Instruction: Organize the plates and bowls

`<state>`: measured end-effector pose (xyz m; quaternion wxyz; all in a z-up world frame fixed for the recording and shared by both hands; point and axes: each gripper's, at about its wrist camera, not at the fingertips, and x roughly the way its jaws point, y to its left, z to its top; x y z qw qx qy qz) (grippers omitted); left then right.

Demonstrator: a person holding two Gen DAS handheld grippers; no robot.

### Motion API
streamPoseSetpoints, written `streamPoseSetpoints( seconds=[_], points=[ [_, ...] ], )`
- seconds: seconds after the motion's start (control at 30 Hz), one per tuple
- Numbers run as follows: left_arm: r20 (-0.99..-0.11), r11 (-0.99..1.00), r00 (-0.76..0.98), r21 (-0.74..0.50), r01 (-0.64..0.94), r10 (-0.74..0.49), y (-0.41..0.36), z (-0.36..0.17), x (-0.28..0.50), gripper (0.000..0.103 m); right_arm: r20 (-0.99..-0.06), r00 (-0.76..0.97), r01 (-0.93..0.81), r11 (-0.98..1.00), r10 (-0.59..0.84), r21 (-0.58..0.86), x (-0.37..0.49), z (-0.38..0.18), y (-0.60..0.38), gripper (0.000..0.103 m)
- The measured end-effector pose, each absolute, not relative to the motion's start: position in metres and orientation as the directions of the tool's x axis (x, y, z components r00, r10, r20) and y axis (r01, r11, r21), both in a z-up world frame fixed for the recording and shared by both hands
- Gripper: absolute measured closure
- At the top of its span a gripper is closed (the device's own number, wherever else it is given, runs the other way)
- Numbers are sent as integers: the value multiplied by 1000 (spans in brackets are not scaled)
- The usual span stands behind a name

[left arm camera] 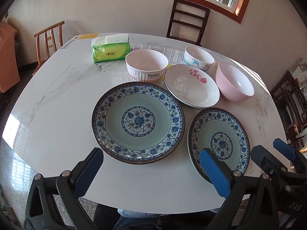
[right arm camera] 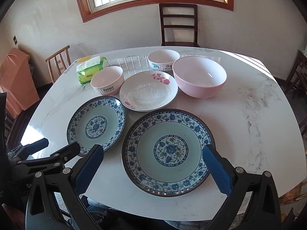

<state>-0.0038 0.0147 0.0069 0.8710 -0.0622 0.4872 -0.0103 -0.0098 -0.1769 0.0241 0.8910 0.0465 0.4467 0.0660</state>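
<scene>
While both grippers hover above the near edge of the white marble bench (left arm camera: 57, 99), nothing is in their grasp. Left wrist view: the left gripper (left arm camera: 151, 170) has its blue-padded fingers (left arm camera: 214, 172) spread wide and empty, one low at the left, the other overlapping the near rim of the second blue-and-white floral plate (left arm camera: 218, 141) in the picture. Straight ahead lies the first blue-and-white floral plate (left arm camera: 138, 122), flat on the bench. Behind it stands the "Rabbit" bowl (left arm camera: 146, 65), upright, with a green tissue pack (left arm camera: 110, 50) to its left. A white plate with red flowers (left arm camera: 191, 86) lies to the right of that bowl; the "Dog" bowl (left arm camera: 199, 57) stands behind it and a pink bowl (left arm camera: 235, 82) just beside its right rim. Part of the right gripper (left arm camera: 284, 153) shows at the right edge. Two chairs stand beyond the bench under a wood-framed window. Right wrist view: the right gripper (right arm camera: 153, 170) is likewise wide open and holds nothing; its fingers (right arm camera: 89, 170) flank the second blue-and-white floral plate (right arm camera: 168, 151), whether touching it cannot be told. The first blue-and-white floral plate (right arm camera: 96, 126) lies to the left, their rims close. Behind are the white plate with red flowers (right arm camera: 148, 91), the "Rabbit" bowl (right arm camera: 107, 80), the "Dog" bowl (right arm camera: 163, 59), the pink bowl (right arm camera: 199, 75) and the green tissue pack (right arm camera: 90, 69). All dishes look empty and none is stacked.
</scene>
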Motion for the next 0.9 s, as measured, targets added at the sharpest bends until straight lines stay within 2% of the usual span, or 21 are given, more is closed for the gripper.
streamPoseSetpoints(
  seconds=[0.17,0.27,0.33,0.43,0.5,0.57,0.7,0.87,0.9],
  points=[
    [-831,988,547,-147,-38,-103,26,4,0,1,-783,580,-116,974,224,193,-6,19,-178,5],
    [-824,985,554,-169,-44,-116,36,2,3,10,-775,565,-150,959,282,239,-5,15,-176,14],
    [-825,983,553,-173,-58,-112,42,0,6,12,-773,551,-162,949,314,270,-2,10,-177,20],
    [-810,979,576,-191,-72,-116,54,-3,8,17,-766,531,-172,931,362,321,4,2,-179,26],
    [-802,976,585,-204,-79,-121,62,-5,10,25,-762,514,-173,918,393,357,8,-4,-180,29],
    [-803,975,585,-201,-91,-111,70,-9,12,29,-759,499,-171,906,418,386,12,-8,-182,32],
    [-798,972,595,-205,-112,-99,88,-13,17,30,-760,479,-178,897,438,405,20,-13,-182,37],
    [-813,938,552,-314,-147,-185,114,-23,26,31,-756,442,-185,874,482,450,35,-23,-178,43],
    [-814,930,545,-332,-156,-200,119,-25,28,32,-758,430,-182,869,491,460,38,-25,-177,48]
  ],
)
